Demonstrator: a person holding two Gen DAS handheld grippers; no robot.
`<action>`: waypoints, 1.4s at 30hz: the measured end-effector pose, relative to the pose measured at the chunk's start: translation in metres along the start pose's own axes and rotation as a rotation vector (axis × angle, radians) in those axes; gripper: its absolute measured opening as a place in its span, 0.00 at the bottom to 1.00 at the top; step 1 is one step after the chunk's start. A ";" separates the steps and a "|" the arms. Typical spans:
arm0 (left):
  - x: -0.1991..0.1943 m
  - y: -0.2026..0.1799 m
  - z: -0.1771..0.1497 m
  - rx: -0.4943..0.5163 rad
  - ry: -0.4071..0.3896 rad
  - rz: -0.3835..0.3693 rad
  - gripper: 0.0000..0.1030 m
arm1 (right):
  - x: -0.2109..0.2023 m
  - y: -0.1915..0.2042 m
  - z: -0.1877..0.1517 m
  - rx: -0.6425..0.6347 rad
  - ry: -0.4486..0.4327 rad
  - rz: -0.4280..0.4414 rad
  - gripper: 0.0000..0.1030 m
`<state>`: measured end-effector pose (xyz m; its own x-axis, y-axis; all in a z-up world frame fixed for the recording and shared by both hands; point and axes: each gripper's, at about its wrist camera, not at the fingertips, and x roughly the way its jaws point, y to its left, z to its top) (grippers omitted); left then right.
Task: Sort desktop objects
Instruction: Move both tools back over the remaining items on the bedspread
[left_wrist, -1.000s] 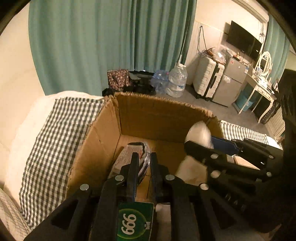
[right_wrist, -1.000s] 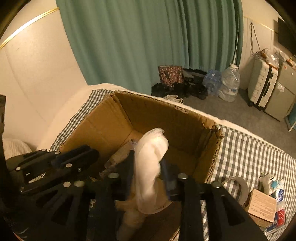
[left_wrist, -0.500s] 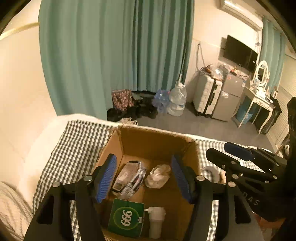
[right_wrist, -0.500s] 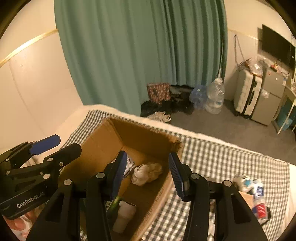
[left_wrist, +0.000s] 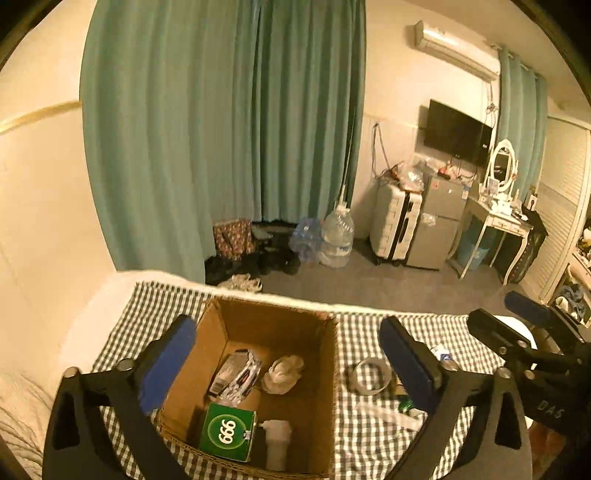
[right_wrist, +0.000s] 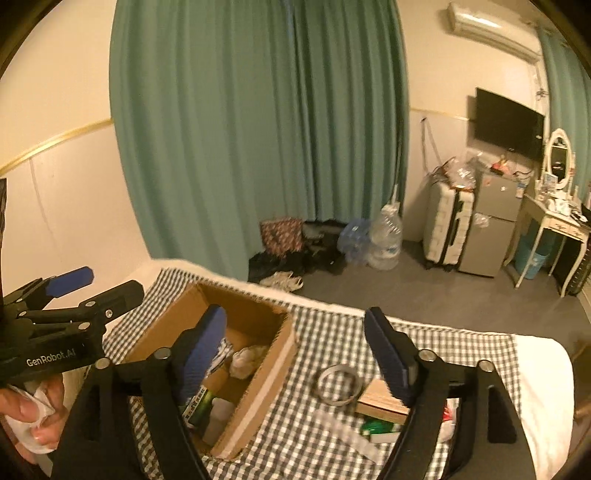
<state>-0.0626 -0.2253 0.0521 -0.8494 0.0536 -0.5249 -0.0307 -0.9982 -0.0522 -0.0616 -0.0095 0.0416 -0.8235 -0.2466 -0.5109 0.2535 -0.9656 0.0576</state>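
An open cardboard box (left_wrist: 328, 354) (right_wrist: 273, 369) stands on the checked cloth. It holds a green 999 box (left_wrist: 227, 430), a white bottle (left_wrist: 277, 441), a dark packet (left_wrist: 236, 374) and a crumpled white tissue (left_wrist: 282, 373) (right_wrist: 245, 360). My left gripper (left_wrist: 288, 358) is open and empty, high above the box. My right gripper (right_wrist: 295, 347) is open and empty, above the box's right wall. Right of the box lie a tape roll (left_wrist: 367, 376) (right_wrist: 338, 384), a brown carton (right_wrist: 382, 400) and a green item (right_wrist: 376, 430).
The checked cloth (right_wrist: 314, 435) covers a bed whose far edge (right_wrist: 258, 286) drops to a grey floor. Beyond it are teal curtains (left_wrist: 221, 129), water bottles (left_wrist: 334, 238), a suitcase (left_wrist: 395, 230) and a dressing table (left_wrist: 495, 221). A hand (right_wrist: 29, 410) holds the left gripper's handle.
Both grippers opened and rose back from the box. The left let go of the green 999 box and the right let go of the white tissue; both now lie in the box.
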 end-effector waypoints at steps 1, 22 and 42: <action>-0.005 -0.005 0.001 0.004 -0.011 0.001 1.00 | -0.010 -0.004 0.001 0.005 -0.018 -0.011 0.85; -0.074 -0.110 0.006 0.060 -0.148 -0.068 1.00 | -0.154 -0.090 0.001 0.042 -0.193 -0.309 1.00; -0.065 -0.194 -0.007 0.142 -0.134 -0.130 1.00 | -0.200 -0.171 -0.014 0.134 -0.155 -0.376 1.00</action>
<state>0.0019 -0.0354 0.0904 -0.8954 0.1876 -0.4039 -0.2104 -0.9775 0.0125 0.0670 0.2059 0.1224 -0.9152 0.1252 -0.3831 -0.1389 -0.9903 0.0081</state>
